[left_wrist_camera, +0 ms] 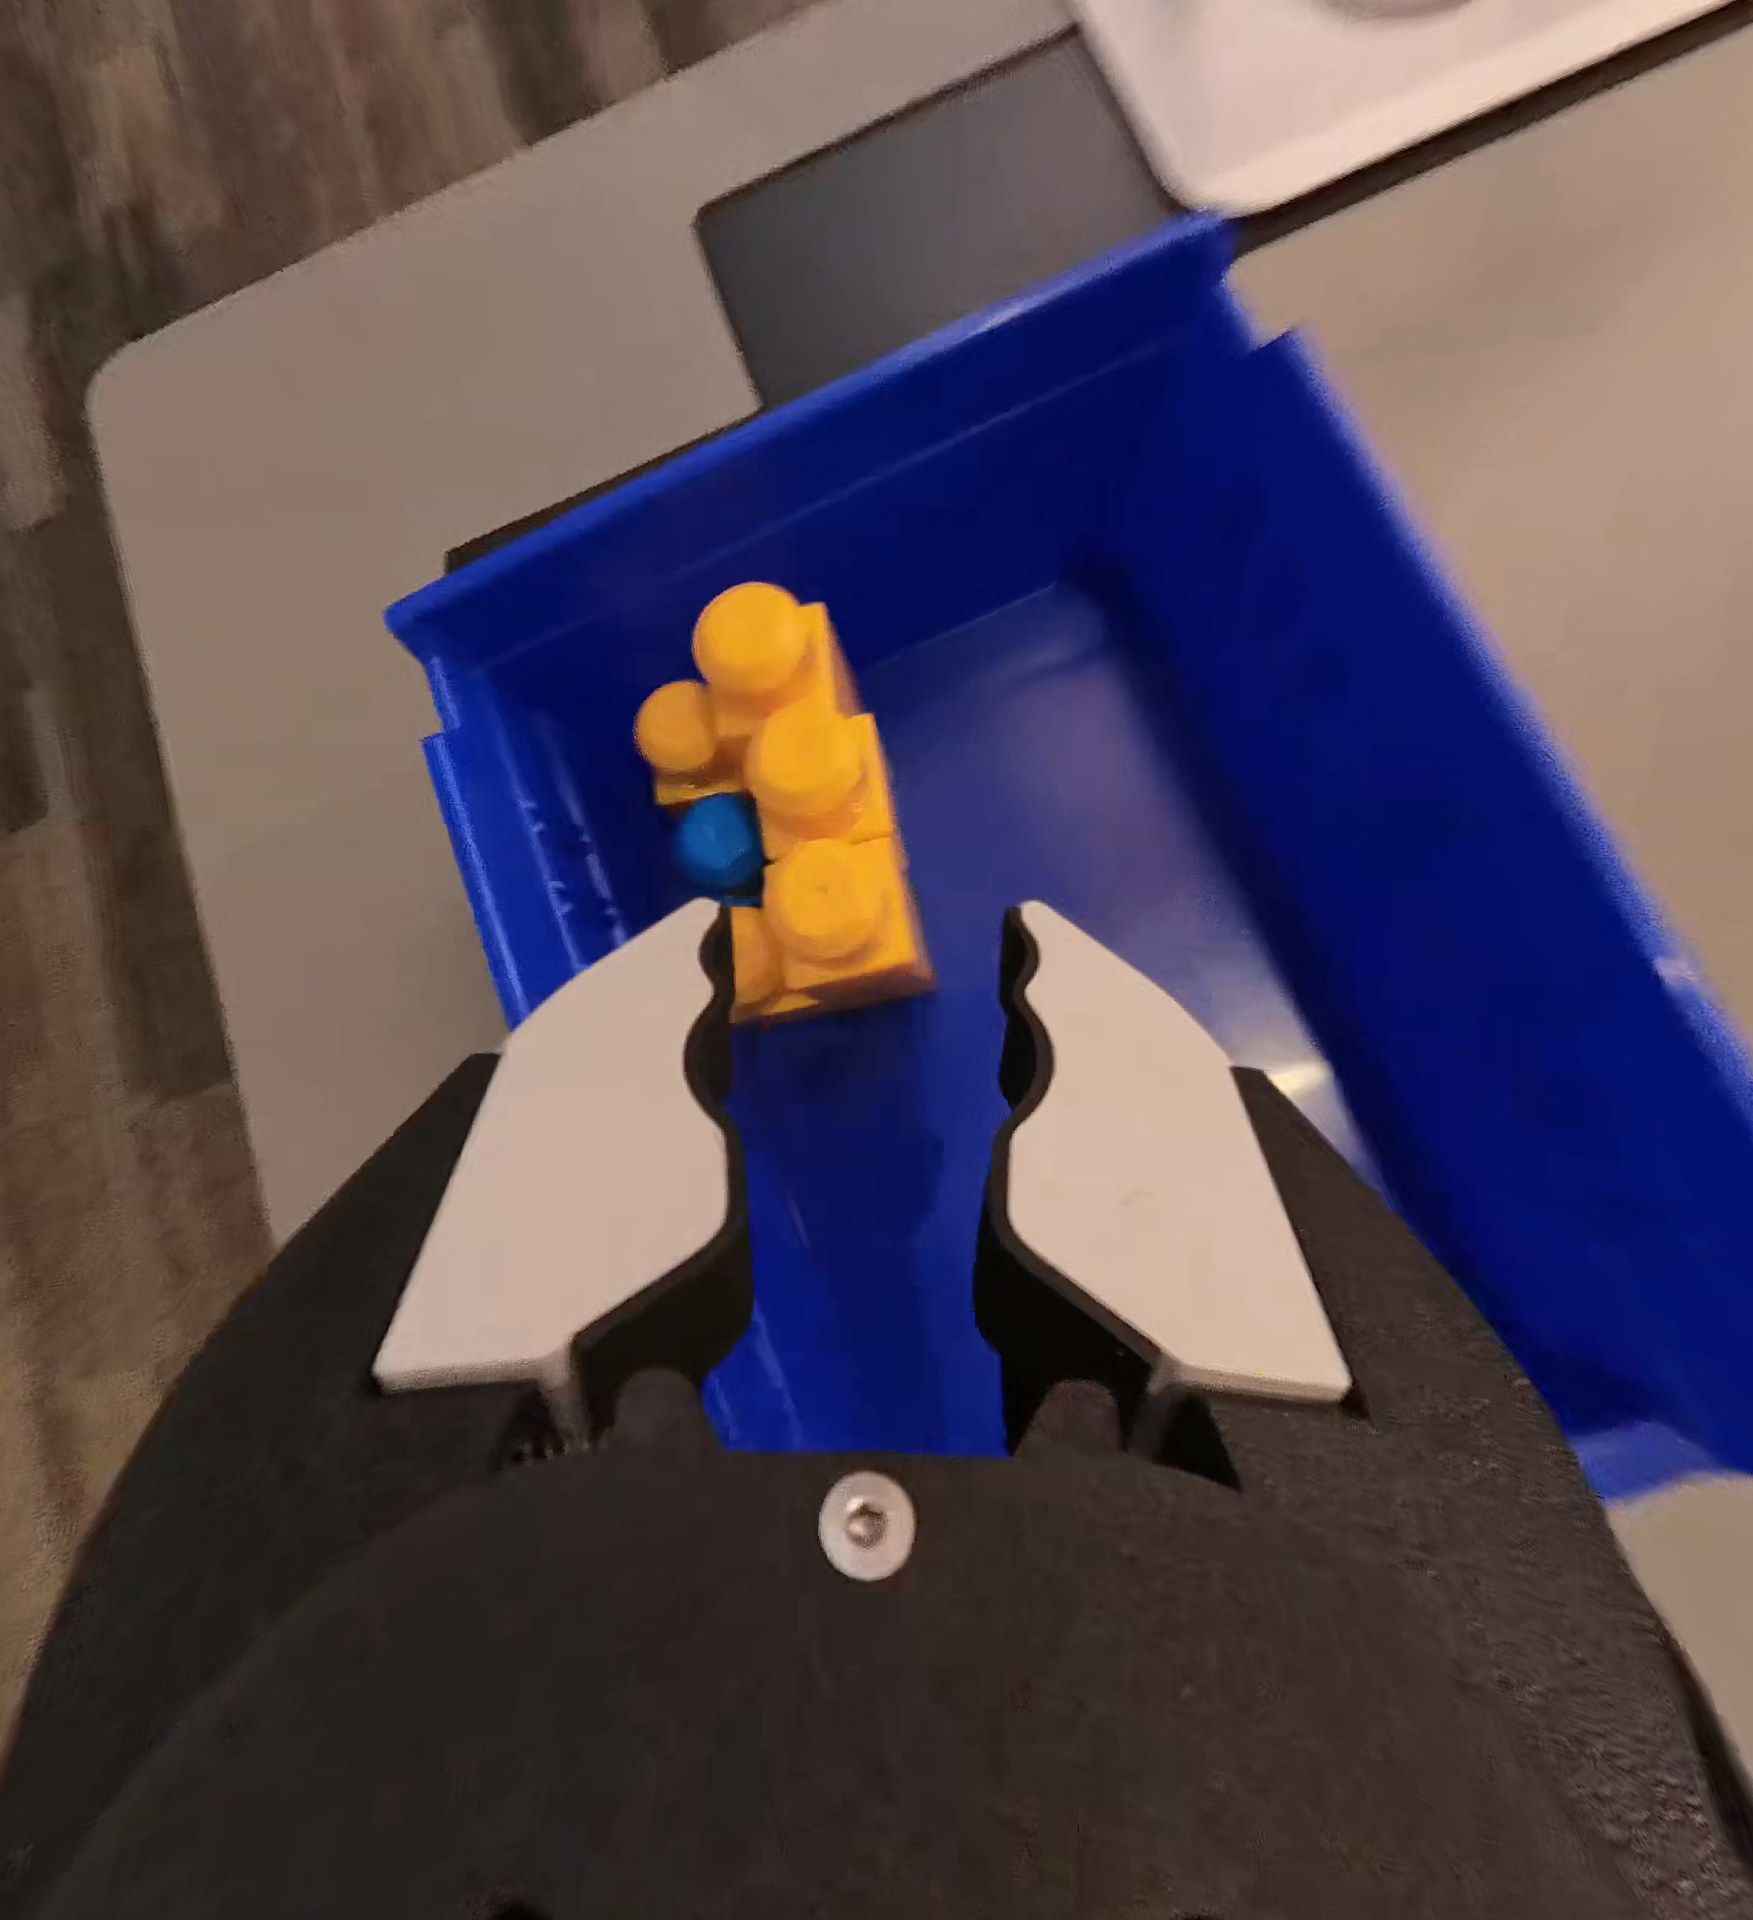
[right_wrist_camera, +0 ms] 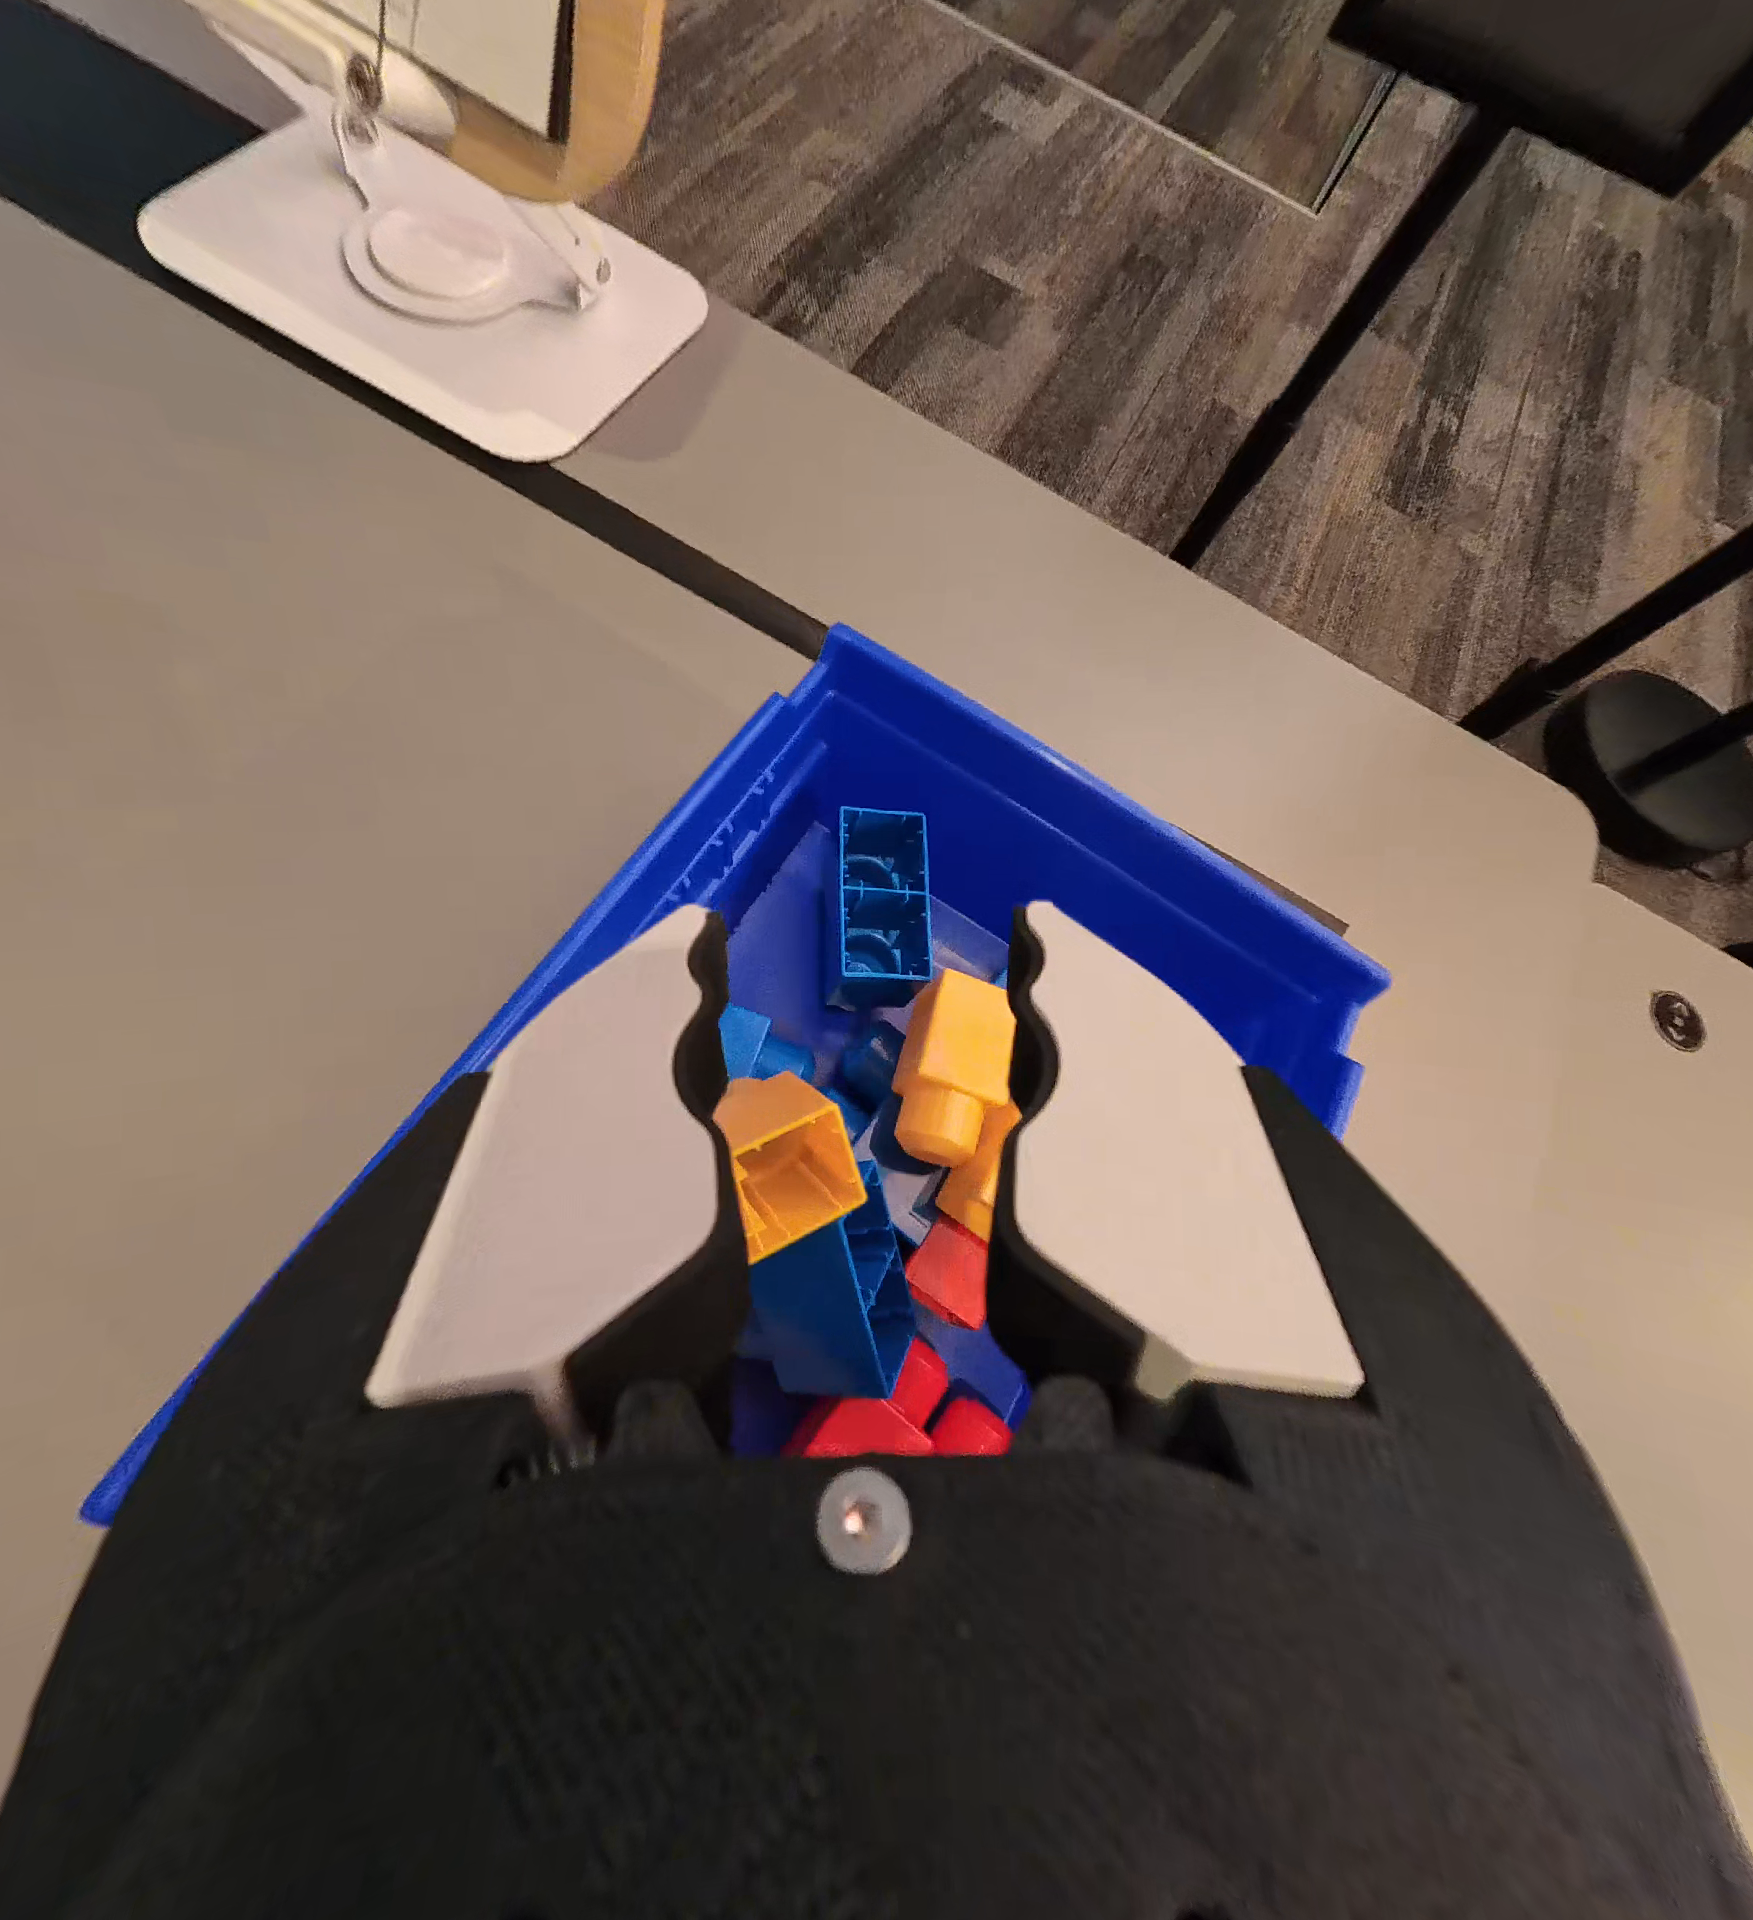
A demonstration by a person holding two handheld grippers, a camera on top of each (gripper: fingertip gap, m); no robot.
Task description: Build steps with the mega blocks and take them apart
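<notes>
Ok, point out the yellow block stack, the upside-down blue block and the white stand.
yellow block stack (left_wrist_camera: 804, 800): left wrist view, middle stud.
upside-down blue block (right_wrist_camera: 882, 899): right wrist view, hollow underside.
white stand (right_wrist_camera: 436, 312): right wrist view, flat base.

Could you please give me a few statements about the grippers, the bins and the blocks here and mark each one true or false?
1. The left gripper is open and holds nothing. True.
2. The stacked yellow blocks stand on the bare table. False: they are inside a blue bin.
3. The right gripper is shut on a red block. False: it is open, above a blue bin of loose blocks.
4. Yellow, blue and red blocks lie jumbled in the bin in the right wrist view. True.
5. A blue stud shows beside the yellow stack. True.
6. The white stand sits on the floor. False: it rests on the grey table.
</notes>
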